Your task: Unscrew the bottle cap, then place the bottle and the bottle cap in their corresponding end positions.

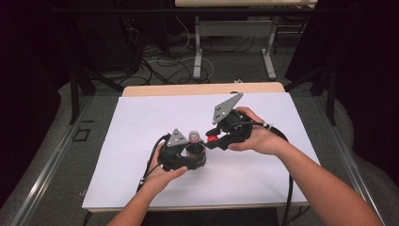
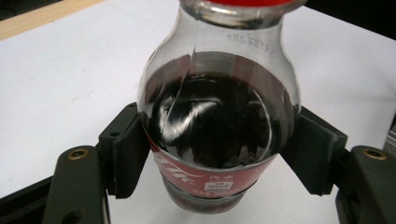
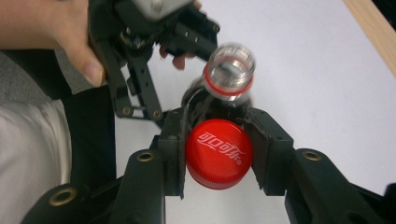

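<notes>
Between the right gripper's (image 3: 218,154) two black jaws we see a round red plastic screw cap (image 3: 218,153) with white lettering, pinched at its rim from both sides and clear of the bottle's neck. Just beyond those jaws stands the open threaded mouth (image 3: 229,65) of the small clear plastic cola bottle (image 2: 218,121), its red tamper ring left below the thread. Between the left gripper's (image 2: 219,158) ribbed pads sits the bottle's rounded belly, dark drink inside and a red label band at pad height; both pads press on it, so the bottle is clamped upright on the white table sheet (image 1: 141,122).

We judge the unscrewing done: the cap is off and held, the bottle steadied. The next move, as we read it, calls for carrying the cap away from the mouth and setting it on the sheet, or bringing it squarely back over the thread, while the left grip holds firm so the drink does not tip.

Outward from the jaws, in the high view, the left hand (image 1: 162,172) comes in low and level beside the bottle, its forearm from the bottom edge. The right hand (image 1: 256,136) sits higher, its gripper angled down toward the bottle top, forearm crossing from the lower right.
</notes>
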`<state>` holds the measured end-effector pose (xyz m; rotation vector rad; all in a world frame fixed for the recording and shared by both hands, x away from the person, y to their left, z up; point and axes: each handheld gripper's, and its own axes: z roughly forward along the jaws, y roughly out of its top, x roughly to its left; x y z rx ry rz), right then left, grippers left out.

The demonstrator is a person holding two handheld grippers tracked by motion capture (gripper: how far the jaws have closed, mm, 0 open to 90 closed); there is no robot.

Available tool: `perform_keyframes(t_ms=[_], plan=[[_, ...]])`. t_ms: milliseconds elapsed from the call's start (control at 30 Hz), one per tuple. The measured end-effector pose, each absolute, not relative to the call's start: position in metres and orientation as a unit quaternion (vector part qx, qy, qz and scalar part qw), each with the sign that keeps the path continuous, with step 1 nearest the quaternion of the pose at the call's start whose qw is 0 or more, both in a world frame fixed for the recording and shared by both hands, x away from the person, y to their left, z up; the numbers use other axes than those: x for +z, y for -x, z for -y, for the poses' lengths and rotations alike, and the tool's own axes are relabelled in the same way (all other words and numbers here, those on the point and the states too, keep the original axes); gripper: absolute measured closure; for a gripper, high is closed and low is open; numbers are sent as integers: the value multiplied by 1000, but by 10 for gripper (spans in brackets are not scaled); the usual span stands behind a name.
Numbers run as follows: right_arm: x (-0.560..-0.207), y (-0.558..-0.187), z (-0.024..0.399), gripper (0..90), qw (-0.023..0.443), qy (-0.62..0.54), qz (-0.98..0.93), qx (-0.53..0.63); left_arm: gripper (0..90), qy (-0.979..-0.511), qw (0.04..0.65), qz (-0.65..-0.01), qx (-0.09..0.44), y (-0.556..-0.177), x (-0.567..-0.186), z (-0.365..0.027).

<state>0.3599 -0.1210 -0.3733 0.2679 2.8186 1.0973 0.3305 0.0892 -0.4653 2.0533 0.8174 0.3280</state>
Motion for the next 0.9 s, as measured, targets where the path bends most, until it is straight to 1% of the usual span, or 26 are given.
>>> perform_keyframes(t_ms=[67, 133, 300, 333, 500, 633, 867, 900], plan=[[-378, -359, 122, 607, 57, -93, -927, 358, 301, -826, 438, -327, 134, -334, -461, -91], [-382, -357, 123, 607, 51, -102, -927, 357, 301, -821, 444, -332, 136, -337, -459, -91], [-391, -355, 126, 607, 61, -123, -926, 352, 301, -817, 445, -340, 136, -347, -453, -93], [-393, -356, 127, 607, 56, -128, -925, 354, 301, -814, 447, -344, 139, -348, -452, -92], [-405, -356, 133, 607, 64, -160, -918, 358, 301, -809, 453, -347, 142, -358, -445, -89], [-415, -356, 137, 607, 58, -195, -915, 349, 301, -806, 456, -349, 145, -367, -438, -85], [-428, -356, 146, 607, 90, -211, -910, 345, 301, -801, 458, -355, 150, -387, -431, -74], [-430, -355, 148, 607, 86, -222, -910, 340, 301, -800, 459, -356, 151, -391, -430, -71]])
